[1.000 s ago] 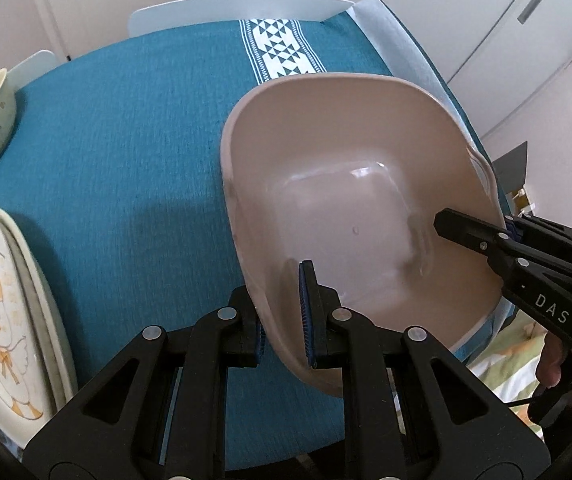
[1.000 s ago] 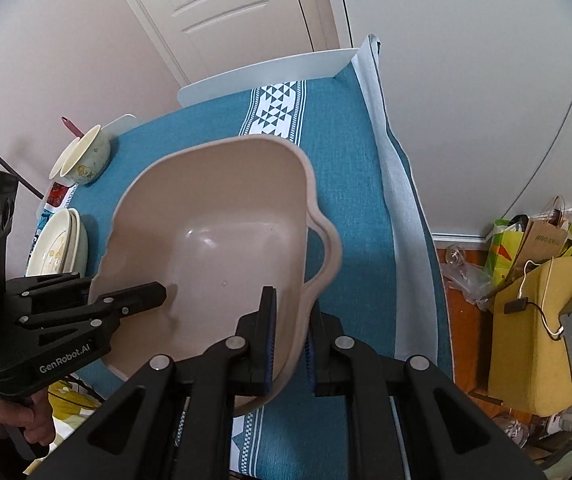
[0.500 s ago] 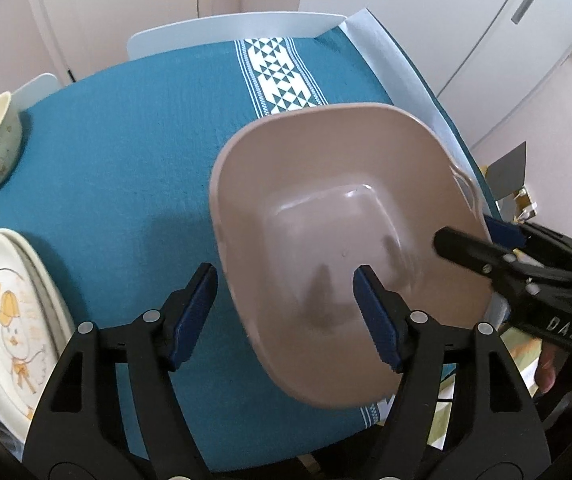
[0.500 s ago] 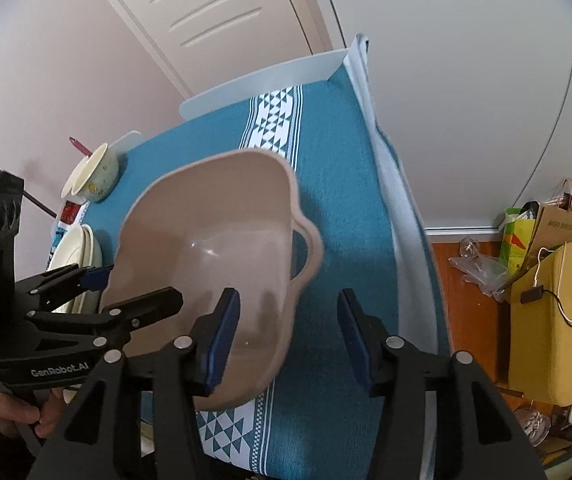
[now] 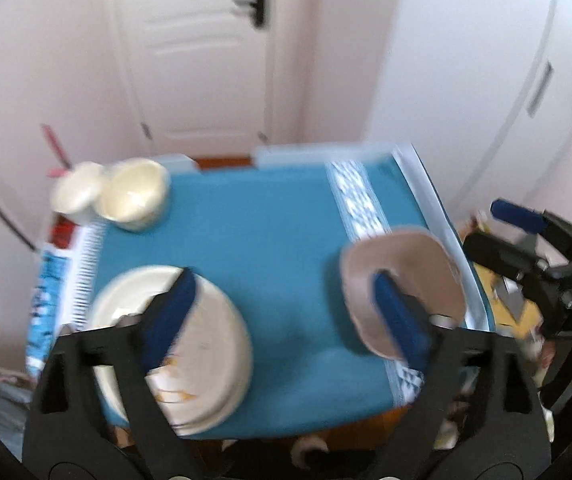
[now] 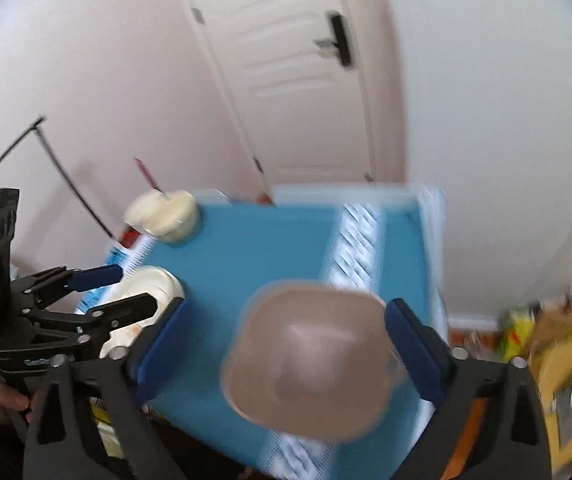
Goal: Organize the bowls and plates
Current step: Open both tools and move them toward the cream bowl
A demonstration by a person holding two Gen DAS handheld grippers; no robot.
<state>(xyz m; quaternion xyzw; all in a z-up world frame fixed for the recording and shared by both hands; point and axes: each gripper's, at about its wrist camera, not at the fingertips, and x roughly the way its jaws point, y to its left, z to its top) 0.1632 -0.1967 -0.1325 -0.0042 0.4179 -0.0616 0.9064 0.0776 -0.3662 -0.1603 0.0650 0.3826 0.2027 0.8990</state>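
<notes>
plates (image 5: 190, 340): lying under the left hand-held gripper (image 5: 282, 320), nearer it than the right
basin (image 6: 310, 360): resting free on the bench (image 5: 270, 240)
left hand-held gripper: jaws opening wide, holding nothing
right hand-held gripper (image 6: 286, 356): jaws opening, empty

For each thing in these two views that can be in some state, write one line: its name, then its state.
beige basin: upright on the cloth, held by neither gripper
stacked plates: stacked, lying flat
cream bowls: upright, side by side
door: closed
left gripper: jaws opening, nothing held
right gripper: jaws opening, nothing held
</notes>
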